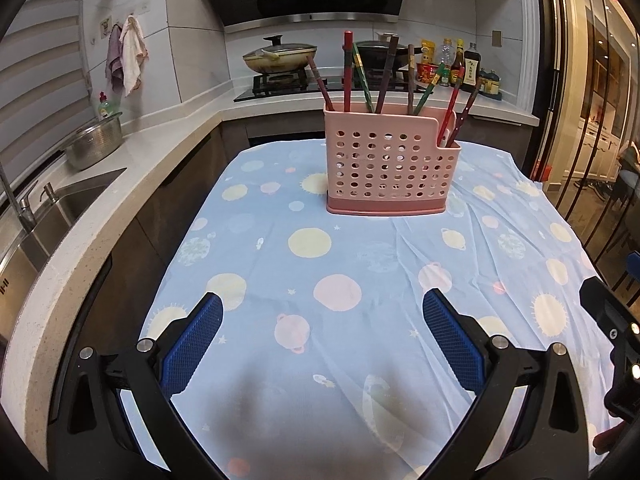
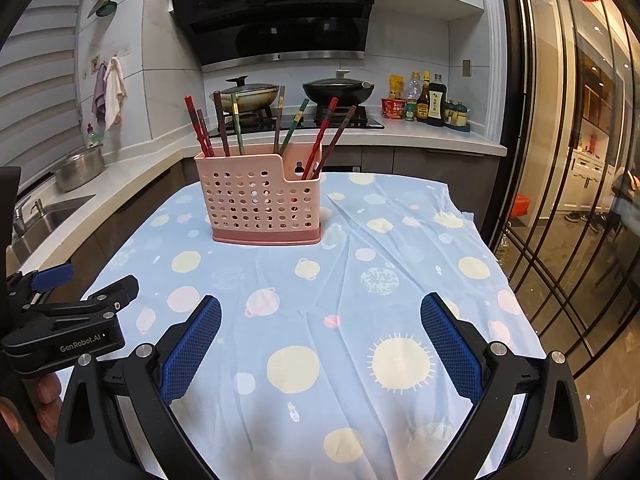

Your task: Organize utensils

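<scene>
Left tool hangs over the near part of the worktop, blue pads spread wide, nothing between them. Cloth on the worktop pale blue with planets and suns, creased toward the right. Pink perforated holder stands upright at the far end, well apart from the tool. Chopsticks stick up from it, fanned out at different tilts; two more lean in the lower notched compartment on the right. Edge of the right tool shows at far right, its jaws not visible. Steel bowl sits beside the sink on the left

bare tablecloth ahead, pink caddy at far end
</scene>
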